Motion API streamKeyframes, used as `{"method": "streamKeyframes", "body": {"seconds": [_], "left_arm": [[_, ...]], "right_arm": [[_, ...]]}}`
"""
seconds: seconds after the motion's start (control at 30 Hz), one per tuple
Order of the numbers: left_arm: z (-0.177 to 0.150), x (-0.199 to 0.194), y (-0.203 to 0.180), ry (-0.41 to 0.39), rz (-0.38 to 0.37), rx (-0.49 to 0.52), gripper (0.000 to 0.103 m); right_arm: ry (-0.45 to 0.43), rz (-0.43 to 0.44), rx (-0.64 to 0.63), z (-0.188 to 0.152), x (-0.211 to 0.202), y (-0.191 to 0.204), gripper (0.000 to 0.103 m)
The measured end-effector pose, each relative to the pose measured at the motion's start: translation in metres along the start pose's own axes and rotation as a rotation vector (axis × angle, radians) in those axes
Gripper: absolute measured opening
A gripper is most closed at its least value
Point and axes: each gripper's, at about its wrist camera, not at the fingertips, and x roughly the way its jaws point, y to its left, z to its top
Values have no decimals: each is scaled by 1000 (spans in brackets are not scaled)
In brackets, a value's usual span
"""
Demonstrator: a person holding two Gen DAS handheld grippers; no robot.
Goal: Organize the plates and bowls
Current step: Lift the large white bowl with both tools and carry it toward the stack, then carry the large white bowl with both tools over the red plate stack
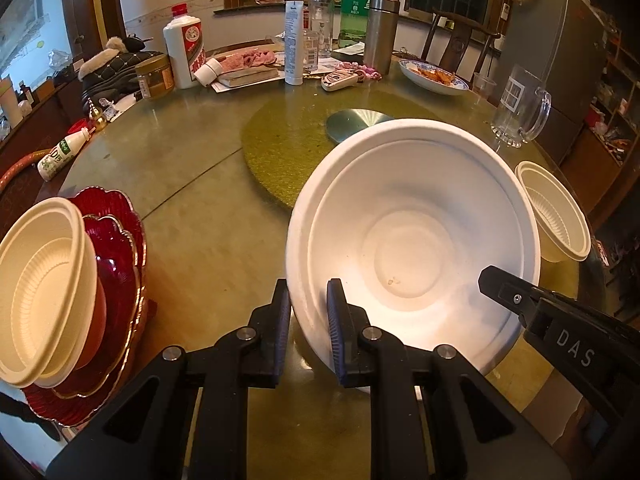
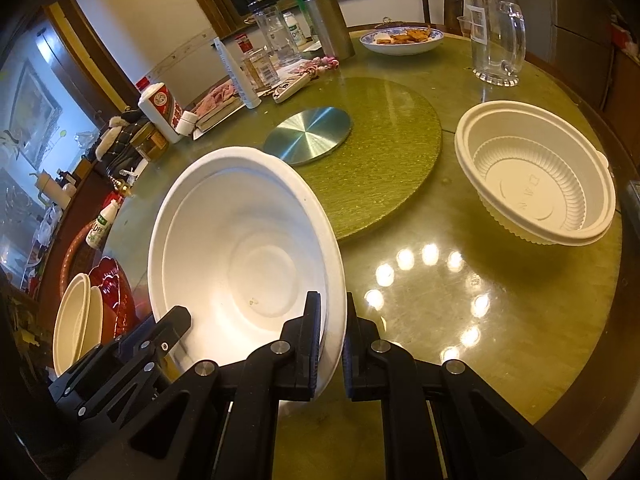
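Both grippers hold one large white bowl [image 1: 416, 240], tilted up off the green table. My left gripper [image 1: 308, 300] is shut on its left rim. My right gripper [image 2: 334, 312] is shut on the opposite rim of the white bowl [image 2: 240, 256], and its finger [image 1: 504, 284] shows at the right of the left wrist view. A cream ribbed bowl [image 2: 536, 184] stands on the table to the right. At the left, two cream bowls [image 1: 44, 296] rest stacked on red scalloped plates [image 1: 120, 256].
A green turntable [image 2: 384, 160] with a metal disc [image 2: 308, 136] lies mid-table. Behind it stand a glass mug [image 1: 520, 108], a blue-rimmed dish of food [image 1: 434, 76], a steel flask [image 1: 382, 34], bottles, jars and a book. A wooden chair [image 1: 460, 36] stands beyond.
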Motion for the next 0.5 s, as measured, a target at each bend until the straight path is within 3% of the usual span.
{"method": "streamKeyframes", "body": {"seconds": [0.5], "left_arm": [[-8,-11,20,-9,0,-22,16]], "right_arm": [[-11,21,-37,-7,-6,19,9]]}}
